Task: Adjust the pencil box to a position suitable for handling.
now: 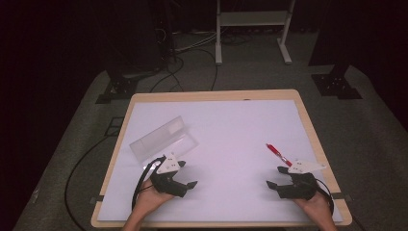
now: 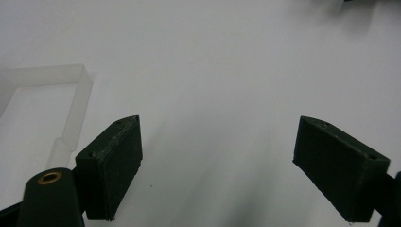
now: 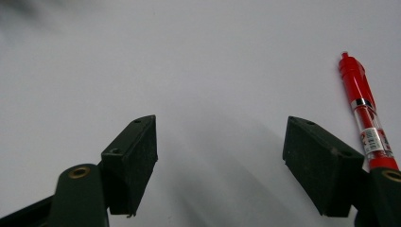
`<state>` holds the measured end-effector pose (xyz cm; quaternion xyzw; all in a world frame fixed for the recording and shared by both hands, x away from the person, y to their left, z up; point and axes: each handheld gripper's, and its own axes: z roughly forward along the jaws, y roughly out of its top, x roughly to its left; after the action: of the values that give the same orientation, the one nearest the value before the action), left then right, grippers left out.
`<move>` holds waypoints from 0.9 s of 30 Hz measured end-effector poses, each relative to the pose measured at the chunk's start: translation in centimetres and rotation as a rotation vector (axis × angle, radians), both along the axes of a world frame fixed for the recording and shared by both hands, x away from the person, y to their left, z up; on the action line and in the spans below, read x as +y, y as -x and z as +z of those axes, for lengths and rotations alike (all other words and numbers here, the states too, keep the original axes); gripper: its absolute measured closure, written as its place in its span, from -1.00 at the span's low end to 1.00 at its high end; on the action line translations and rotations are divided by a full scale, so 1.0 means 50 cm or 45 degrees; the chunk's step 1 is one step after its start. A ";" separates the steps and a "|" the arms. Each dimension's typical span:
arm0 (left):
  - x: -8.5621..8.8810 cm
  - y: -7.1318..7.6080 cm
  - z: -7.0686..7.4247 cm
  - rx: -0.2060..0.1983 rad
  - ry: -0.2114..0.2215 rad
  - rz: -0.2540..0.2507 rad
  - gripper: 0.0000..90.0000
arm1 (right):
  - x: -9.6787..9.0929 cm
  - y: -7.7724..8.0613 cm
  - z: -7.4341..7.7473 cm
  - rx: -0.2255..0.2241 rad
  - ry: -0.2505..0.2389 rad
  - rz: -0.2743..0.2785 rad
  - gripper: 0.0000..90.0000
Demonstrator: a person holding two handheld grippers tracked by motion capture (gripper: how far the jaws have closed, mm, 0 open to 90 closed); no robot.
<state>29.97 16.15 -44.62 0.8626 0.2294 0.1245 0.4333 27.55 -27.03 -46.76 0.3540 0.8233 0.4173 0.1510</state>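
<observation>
On the left of the white mat lies a clear plastic case [image 1: 163, 139], with its lid laid open. My left gripper [image 1: 188, 174] sits just in front of it near the table's front edge, pointing right, open and empty. In the left gripper view the left gripper [image 2: 217, 161] has bare mat between its jaws, and the clear case [image 2: 71, 94] lies off to the left. A red pen [image 1: 278, 154] lies on the right. My right gripper [image 1: 275, 176] is just in front of the pen, pointing left and open. In the right gripper view the right gripper [image 3: 220, 161] is empty, and the pen [image 3: 366, 118] lies outside the right jaw.
The white mat [image 1: 231, 125] covers a wooden table [image 1: 308, 120]. Beyond the table, cables [image 1: 192, 62] run over the grey floor and a white stand [image 1: 250, 29] rises at the back. Dark equipment feet stand at both far corners.
</observation>
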 end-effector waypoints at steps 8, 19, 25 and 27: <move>0.004 -0.001 0.003 -0.012 -0.008 0.012 -0.65 | 0.002 0.001 -0.001 -0.001 0.007 0.002 -0.42; 0.031 -0.017 0.021 -0.032 -0.011 0.055 -0.63 | 0.010 0.002 0.000 -0.012 0.020 0.014 -0.42; 0.049 -0.027 0.031 -0.047 -0.016 0.087 -0.63 | 0.013 0.002 0.001 -0.015 0.023 0.011 -0.42; 0.056 -0.031 0.033 -0.053 -0.028 0.096 -0.63 | 0.014 0.002 0.001 -0.014 0.026 0.016 -0.42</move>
<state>31.52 18.96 -42.99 0.8554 0.2511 0.1611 0.4235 27.46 -26.34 -46.73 0.3449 0.8288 0.4119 0.1564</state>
